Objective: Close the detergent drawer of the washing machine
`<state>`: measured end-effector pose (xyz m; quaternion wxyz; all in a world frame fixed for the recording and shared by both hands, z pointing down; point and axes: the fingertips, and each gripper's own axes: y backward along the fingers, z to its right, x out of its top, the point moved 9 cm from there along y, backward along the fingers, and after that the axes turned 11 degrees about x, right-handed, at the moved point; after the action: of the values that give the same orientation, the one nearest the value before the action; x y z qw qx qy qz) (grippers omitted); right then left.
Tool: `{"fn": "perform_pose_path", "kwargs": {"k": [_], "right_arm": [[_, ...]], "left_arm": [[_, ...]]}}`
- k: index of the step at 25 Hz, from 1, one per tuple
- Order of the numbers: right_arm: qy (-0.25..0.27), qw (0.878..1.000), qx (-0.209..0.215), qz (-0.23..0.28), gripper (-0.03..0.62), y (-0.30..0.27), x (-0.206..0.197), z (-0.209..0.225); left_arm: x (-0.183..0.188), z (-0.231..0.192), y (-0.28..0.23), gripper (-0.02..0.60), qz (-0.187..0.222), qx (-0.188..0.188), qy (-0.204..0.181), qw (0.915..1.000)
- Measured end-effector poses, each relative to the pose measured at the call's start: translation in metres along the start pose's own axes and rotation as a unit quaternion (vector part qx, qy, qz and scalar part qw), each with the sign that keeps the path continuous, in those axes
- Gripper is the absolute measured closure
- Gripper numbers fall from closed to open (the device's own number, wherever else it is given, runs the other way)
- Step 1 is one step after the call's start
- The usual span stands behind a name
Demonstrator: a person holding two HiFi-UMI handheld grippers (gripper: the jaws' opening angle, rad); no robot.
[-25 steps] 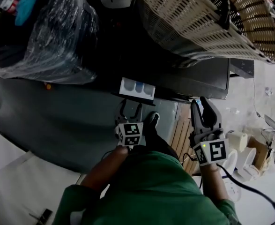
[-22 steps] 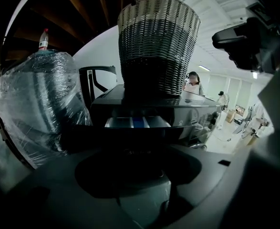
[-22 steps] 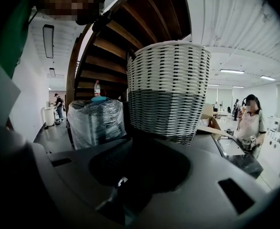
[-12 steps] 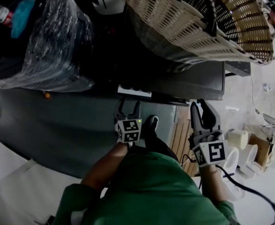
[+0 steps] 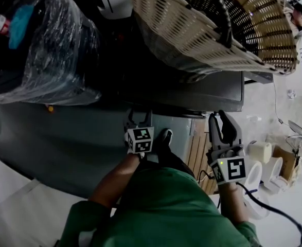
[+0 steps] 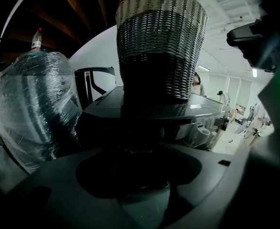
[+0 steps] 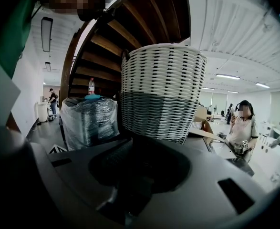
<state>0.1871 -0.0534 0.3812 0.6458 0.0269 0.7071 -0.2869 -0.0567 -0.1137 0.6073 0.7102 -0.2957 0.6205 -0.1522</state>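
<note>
Drawer (image 6: 140, 144) sits flush in the washing machine (image 5: 207, 92) front, at twelve o'clock of my left gripper (image 5: 139, 117), whose jaws stand apart. At three o'clock my right gripper (image 5: 223, 122) gapes empty.

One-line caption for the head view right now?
Left gripper at the front edge of the washing machine, no drawer sticking out; right gripper open beside it; wicker basket on top.
</note>
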Motion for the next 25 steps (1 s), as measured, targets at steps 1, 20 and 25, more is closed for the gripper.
{"fn": "perform_pose_path", "kwargs": {"k": [1,20,25], "right_arm": [[-0.002,1.000,-0.003,-0.005,0.473,0.000,-0.001,0.001],[-0.015,1.000,0.003,-0.022,0.473,-0.015,-0.002,0.017],[-0.018,1.000,0.007,-0.023,0.474,-0.019,-0.004,0.020]], "left_arm": [[0.002,0.000,-0.003,0.308,0.001,0.001,0.000,1.0000],[0.008,0.001,-0.008,0.307,0.002,0.007,0.004,1.0000],[0.008,0.002,-0.010,0.307,0.002,0.007,0.005,1.0000]]}}
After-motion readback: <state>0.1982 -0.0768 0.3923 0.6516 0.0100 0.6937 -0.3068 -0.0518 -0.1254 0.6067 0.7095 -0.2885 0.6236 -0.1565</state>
